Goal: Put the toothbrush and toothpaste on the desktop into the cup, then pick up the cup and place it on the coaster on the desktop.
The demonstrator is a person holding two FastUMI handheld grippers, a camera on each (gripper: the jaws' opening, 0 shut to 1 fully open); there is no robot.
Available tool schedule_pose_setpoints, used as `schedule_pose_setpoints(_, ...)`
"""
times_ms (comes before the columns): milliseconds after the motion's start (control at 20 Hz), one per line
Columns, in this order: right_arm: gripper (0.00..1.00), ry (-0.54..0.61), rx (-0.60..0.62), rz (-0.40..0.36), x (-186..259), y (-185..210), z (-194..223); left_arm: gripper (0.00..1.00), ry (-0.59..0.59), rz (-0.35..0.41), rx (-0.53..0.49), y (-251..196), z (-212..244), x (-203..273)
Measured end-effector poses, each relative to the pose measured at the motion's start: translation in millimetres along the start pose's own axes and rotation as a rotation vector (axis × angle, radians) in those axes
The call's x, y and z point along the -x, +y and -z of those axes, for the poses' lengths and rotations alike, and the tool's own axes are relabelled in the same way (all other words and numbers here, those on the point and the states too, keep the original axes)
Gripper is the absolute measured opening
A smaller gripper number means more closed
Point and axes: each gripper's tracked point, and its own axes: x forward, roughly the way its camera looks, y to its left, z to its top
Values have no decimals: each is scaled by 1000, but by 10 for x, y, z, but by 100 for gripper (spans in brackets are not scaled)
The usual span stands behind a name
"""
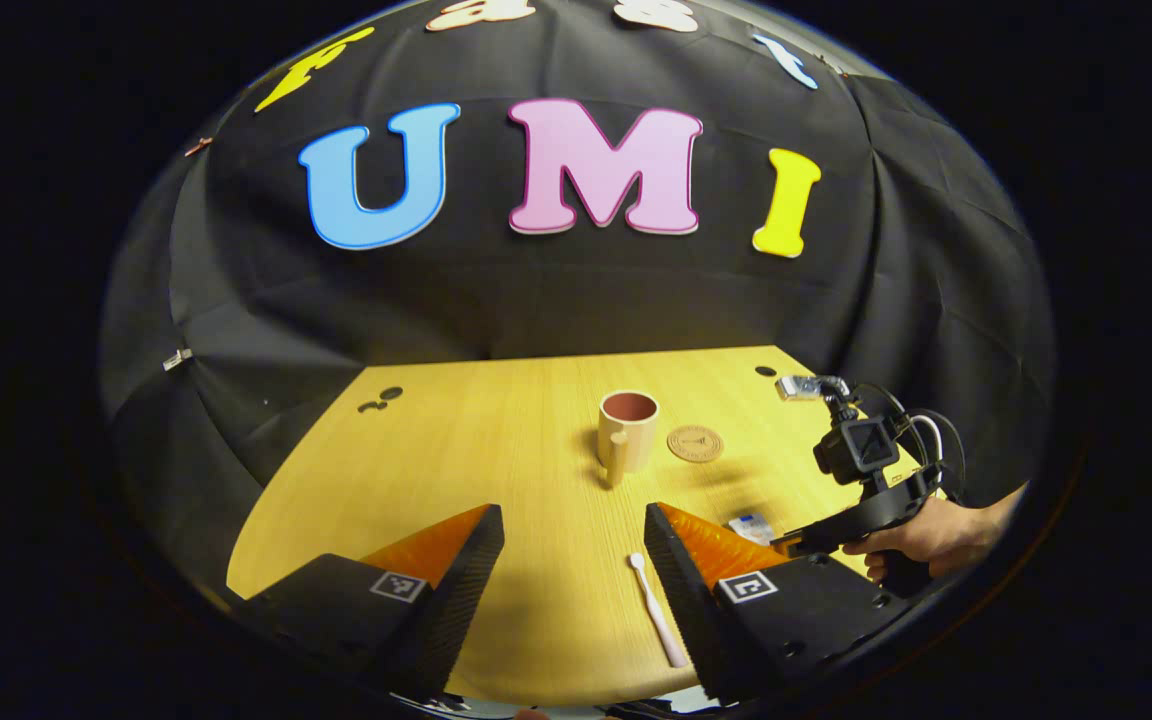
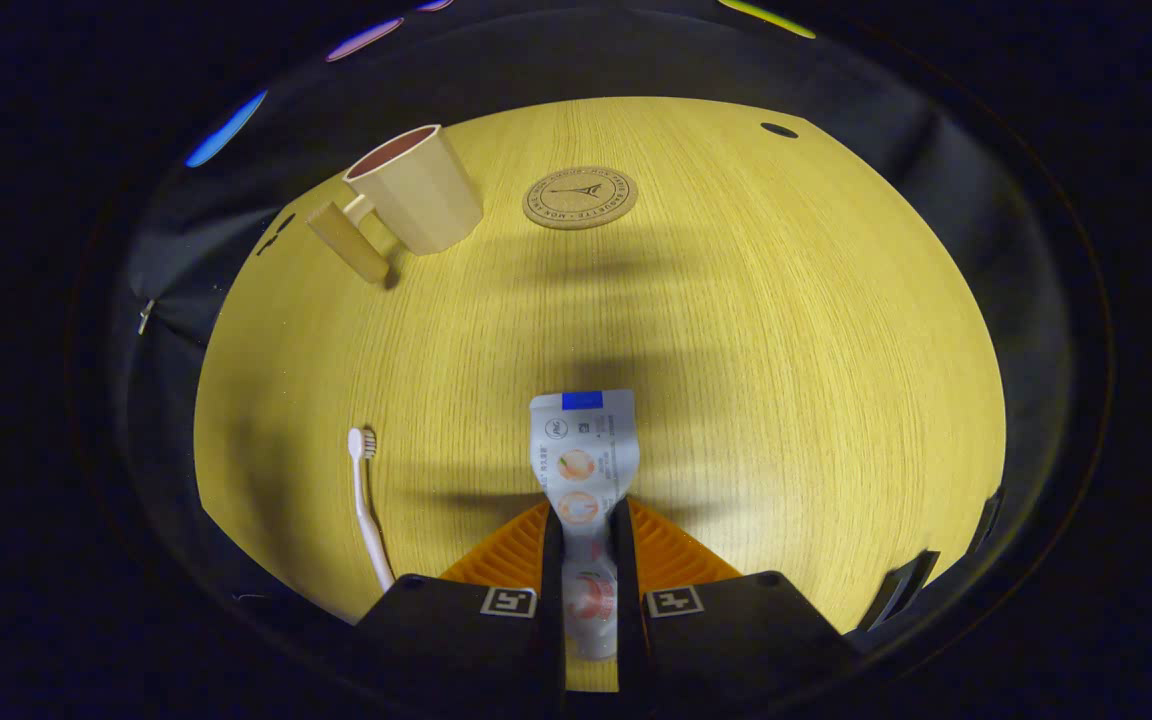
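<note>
Two ridged fingers of the right tongs (image 2: 586, 535) clench the flat, glossy toothpaste (image 2: 584, 470) tube, whose crimped end points ahead over the wood-grain counter (image 2: 786, 330). Left of them lies the slim white toothbrush (image 2: 368, 505); far ahead stand the smooth tapered cup (image 2: 421, 190), handle toward them, and the round cork-like coaster (image 2: 579, 197). The left tongs (image 1: 574, 530) are spread apart, the toothbrush just inside their right finger.
</note>
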Motion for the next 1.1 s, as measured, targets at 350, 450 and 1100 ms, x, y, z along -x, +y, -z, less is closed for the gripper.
schedule_pose_setpoints(350, 20, -205, -29, -121, 470, -232, -330, 80, 260, 4, 25, -398, 807, -394)
schedule_pose_setpoints(450, 20, -260, -10, -134, 645, -331, -425, 80, 329, -2, 32, -480, 1003, -479)
schedule_pose_setpoints(1100, 20, -451, 72, -192, 1518, -662, -871, 57, 578, -34, 21, -621, 1667, -981)
